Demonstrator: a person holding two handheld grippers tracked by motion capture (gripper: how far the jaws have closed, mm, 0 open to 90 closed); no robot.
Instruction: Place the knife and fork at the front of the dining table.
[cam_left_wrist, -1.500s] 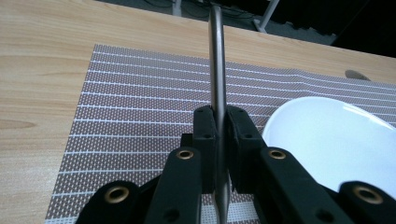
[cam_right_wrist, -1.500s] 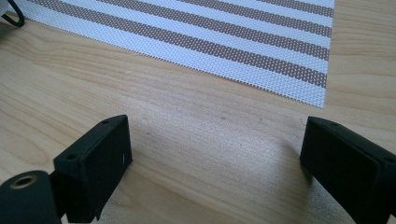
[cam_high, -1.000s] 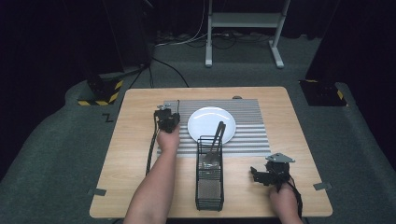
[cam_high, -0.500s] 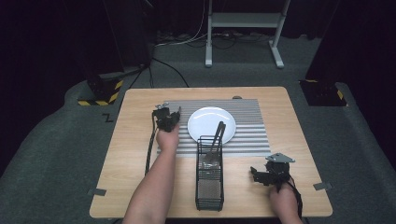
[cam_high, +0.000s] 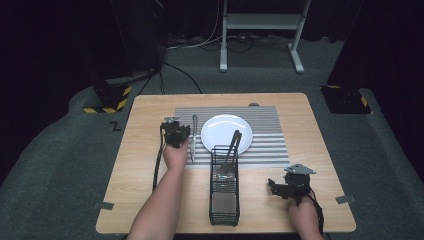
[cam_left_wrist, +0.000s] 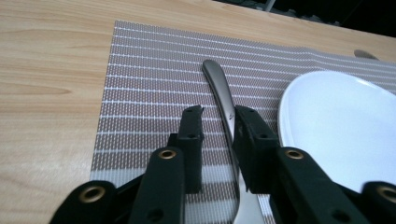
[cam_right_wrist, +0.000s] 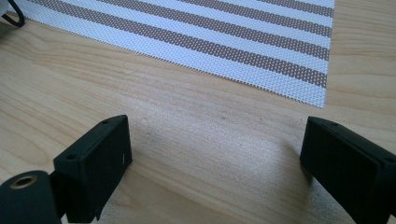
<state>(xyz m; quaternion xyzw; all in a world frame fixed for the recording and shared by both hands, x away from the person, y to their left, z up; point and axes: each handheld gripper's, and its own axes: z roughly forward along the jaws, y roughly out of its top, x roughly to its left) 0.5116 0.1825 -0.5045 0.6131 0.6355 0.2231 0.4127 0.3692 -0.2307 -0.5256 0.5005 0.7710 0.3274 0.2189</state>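
Steel cutlery, a knife (cam_left_wrist: 223, 100), lies flat on the striped placemat (cam_left_wrist: 154, 74) just left of the white plate (cam_left_wrist: 345, 121). The left tool (cam_left_wrist: 218, 116) straddles its handle; its jaws have just been opening, standing narrow with a gap on 1 side, so this looks like the release after placing. The right tool (cam_right_wrist: 215, 140) rests wide and empty on the tabletop (cam_right_wrist: 196, 121). Next, I judge, the left tool must lift clear and fetch the utensil (cam_high: 231, 150) leaning in the wire caddy (cam_high: 224, 192).
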